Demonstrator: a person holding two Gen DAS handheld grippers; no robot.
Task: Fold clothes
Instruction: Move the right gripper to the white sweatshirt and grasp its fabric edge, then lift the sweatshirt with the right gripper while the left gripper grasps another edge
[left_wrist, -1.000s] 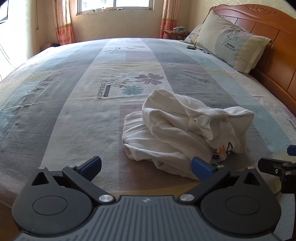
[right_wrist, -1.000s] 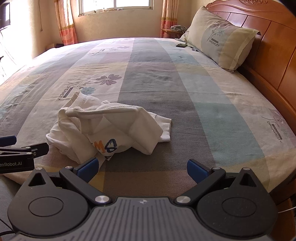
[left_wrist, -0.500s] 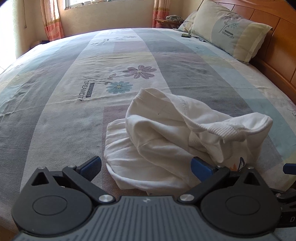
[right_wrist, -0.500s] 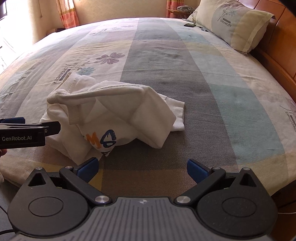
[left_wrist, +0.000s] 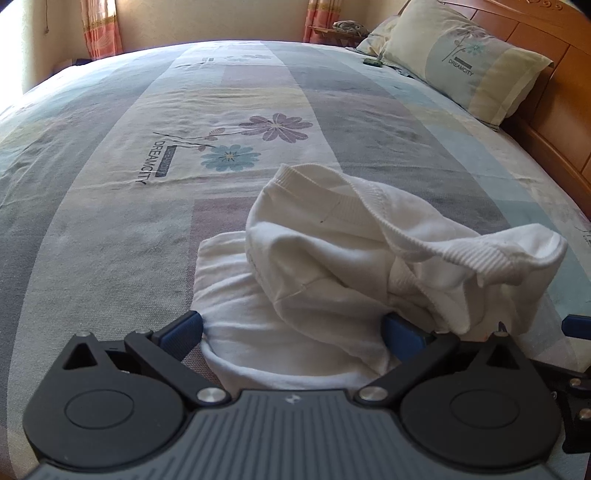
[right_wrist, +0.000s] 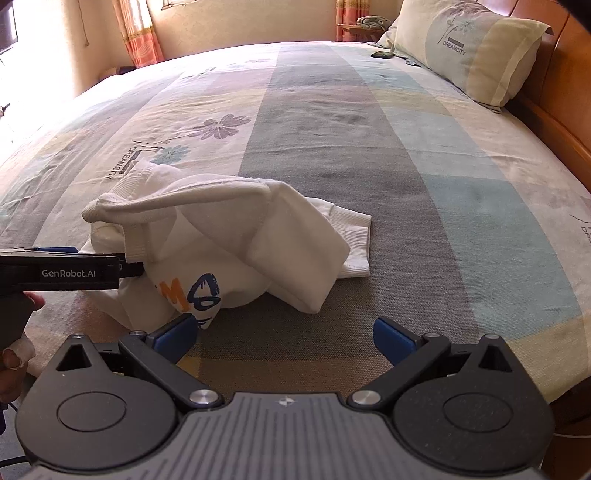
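A crumpled white sweatshirt (left_wrist: 332, 266) with ribbed cuffs and an orange and blue print lies near the front edge of the bed; it also shows in the right wrist view (right_wrist: 236, 236). My left gripper (left_wrist: 291, 332) is open, with its blue fingertips either side of the garment's near edge. My right gripper (right_wrist: 286, 332) is open and empty, just right of the printed part, over bare sheet. The left gripper also shows in the right wrist view (right_wrist: 125, 267), touching the garment's left side.
The bed has a patchwork sheet (right_wrist: 369, 147) with flower prints. A pillow (right_wrist: 469, 48) leans on the wooden headboard (right_wrist: 554, 81) at the right. A small dark object (right_wrist: 382, 54) lies near the pillow. Curtains (right_wrist: 136, 33) hang at the far wall.
Both grippers have moved forward toward the garment. The left one now has the garment's near edge between its open fingers.
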